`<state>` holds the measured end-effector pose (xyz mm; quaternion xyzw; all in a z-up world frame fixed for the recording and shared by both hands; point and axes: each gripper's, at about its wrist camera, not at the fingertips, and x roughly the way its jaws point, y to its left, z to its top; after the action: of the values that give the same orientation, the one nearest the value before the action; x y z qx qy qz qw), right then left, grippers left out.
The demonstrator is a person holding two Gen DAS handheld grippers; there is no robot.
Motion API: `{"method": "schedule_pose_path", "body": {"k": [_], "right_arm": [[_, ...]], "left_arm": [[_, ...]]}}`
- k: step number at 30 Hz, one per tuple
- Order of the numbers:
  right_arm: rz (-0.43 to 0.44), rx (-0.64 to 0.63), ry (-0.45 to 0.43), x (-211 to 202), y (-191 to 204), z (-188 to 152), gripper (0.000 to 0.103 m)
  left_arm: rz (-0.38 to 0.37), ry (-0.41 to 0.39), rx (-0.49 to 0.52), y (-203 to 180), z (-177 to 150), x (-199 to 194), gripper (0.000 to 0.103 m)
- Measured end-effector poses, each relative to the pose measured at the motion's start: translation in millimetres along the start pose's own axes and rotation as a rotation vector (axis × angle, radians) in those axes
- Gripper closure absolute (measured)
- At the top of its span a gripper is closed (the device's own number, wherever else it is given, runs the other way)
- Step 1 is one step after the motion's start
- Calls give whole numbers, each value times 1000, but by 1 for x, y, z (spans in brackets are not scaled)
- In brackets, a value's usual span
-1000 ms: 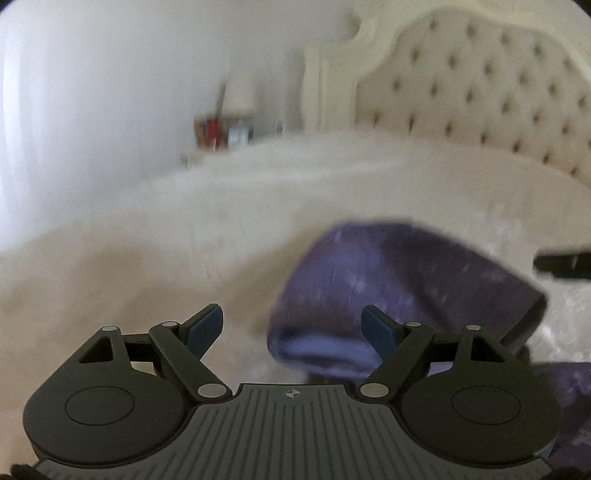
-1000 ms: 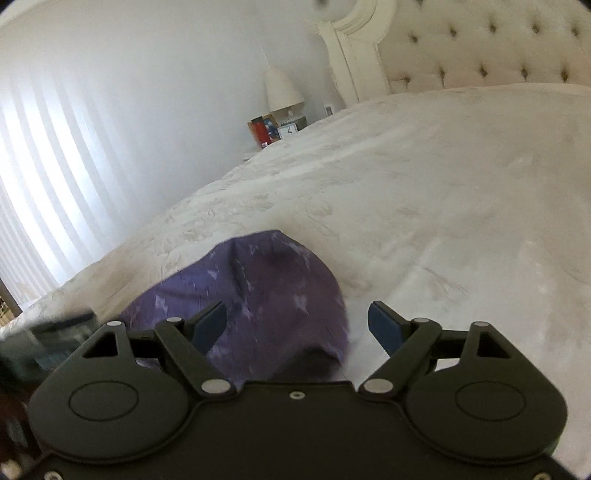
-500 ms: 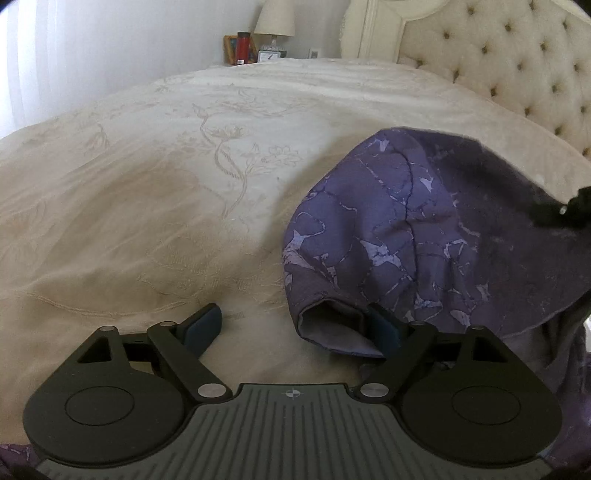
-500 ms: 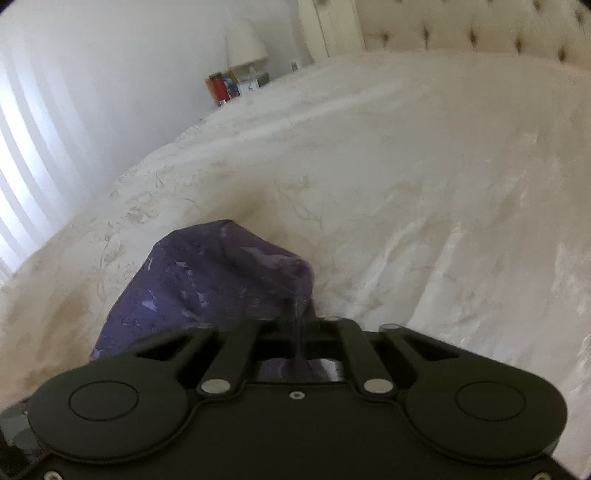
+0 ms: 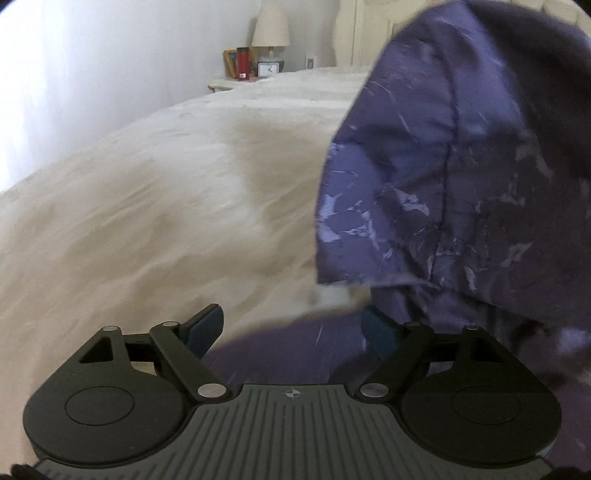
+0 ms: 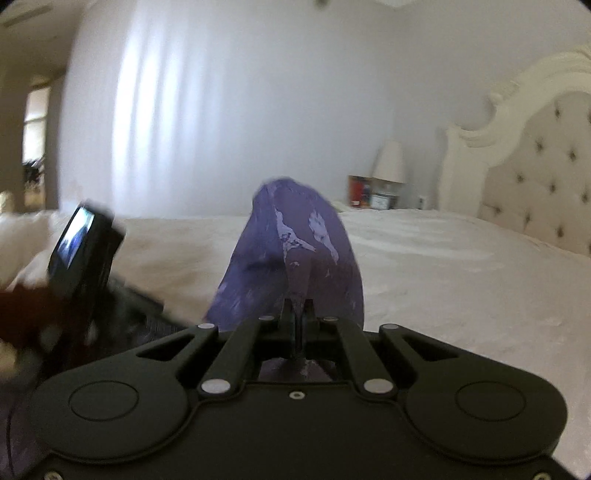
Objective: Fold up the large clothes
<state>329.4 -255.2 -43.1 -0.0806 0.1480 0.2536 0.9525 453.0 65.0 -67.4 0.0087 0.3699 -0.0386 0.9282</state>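
Left wrist view, left side: bright curtain (image 5: 55, 92), then a cream bedspread (image 5: 147, 221) filling most of the view, blurred. Far back on a nightstand (image 5: 221, 83): a picture frame (image 5: 231, 62), a red bottle (image 5: 242, 62), a small clock (image 5: 269, 69) and a lamp (image 5: 270, 27). Left gripper (image 5: 293, 326) low at the front, jaws wide apart, nothing pinched; its opening narrowed a little just now. Some purple fabric lies under and between the fingers without being gripped. To the right, the purple garment (image 5: 443, 166), patterned with pale marks, hangs lifted above the bed, and its lower edge sits just above the right fingertip (image 5: 376, 328).

Right wrist view, left side: a doorway (image 6: 35, 147), then the other handheld gripper unit (image 6: 86, 240) with a lit screen, blurred, with a person's hand (image 6: 26, 317) below it. Centre: right gripper (image 6: 298, 314) with jaws closed tight on a fold of the purple garment (image 6: 295, 243), which rises in a peak in front of the fingers, off the bedspread (image 6: 443, 277). Right of it: lamp (image 6: 388, 166) and nightstand clutter, then a white tufted headboard (image 6: 535, 166).
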Motion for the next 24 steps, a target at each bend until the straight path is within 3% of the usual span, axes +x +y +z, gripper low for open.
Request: {"method": "schedule_pose_path", "body": {"k": [2,6,8,10,11,12,14,17,20,22,23,24], "right_arm": [[30,-31,34,-19,14,-13,94],[54,-96,125,-42,40,-43,91],[52,-74,167,-49,44,-55,90],[54,12,177,-60,43,-61,87],[50,62,183,-64,41,-61,77],[44,124,186,-68,39,-62,59],[55,248,185,-79,31,-66,39],[99,436,208,-82,17,-70,35],[159,633,216,-80,2,-78,22],[201,749,218,-74,-6,-86,22],[213,792,222,-69,-9,-88,21],[222,825,226,-63,-10,-91,21]], "left_arm": [[-47,-5,-30,14,-11,-19,22],[-277,-29,-139,49,-28,-58,22],[-346,-34,-180,60,-32,-75,21],[-389,-35,-215,67,-34,-87,18],[-411,-35,-236,70,-33,-90,10],[-435,-32,-265,72,-32,-92,6],[-488,-14,-333,76,-29,-89,5],[-537,75,-399,68,-29,-67,0],[-521,164,-444,56,-32,-39,0],[-508,182,-479,49,-37,-25,2],[-501,194,-499,47,-41,-21,4],[-499,209,-520,46,-44,-18,26]]}}
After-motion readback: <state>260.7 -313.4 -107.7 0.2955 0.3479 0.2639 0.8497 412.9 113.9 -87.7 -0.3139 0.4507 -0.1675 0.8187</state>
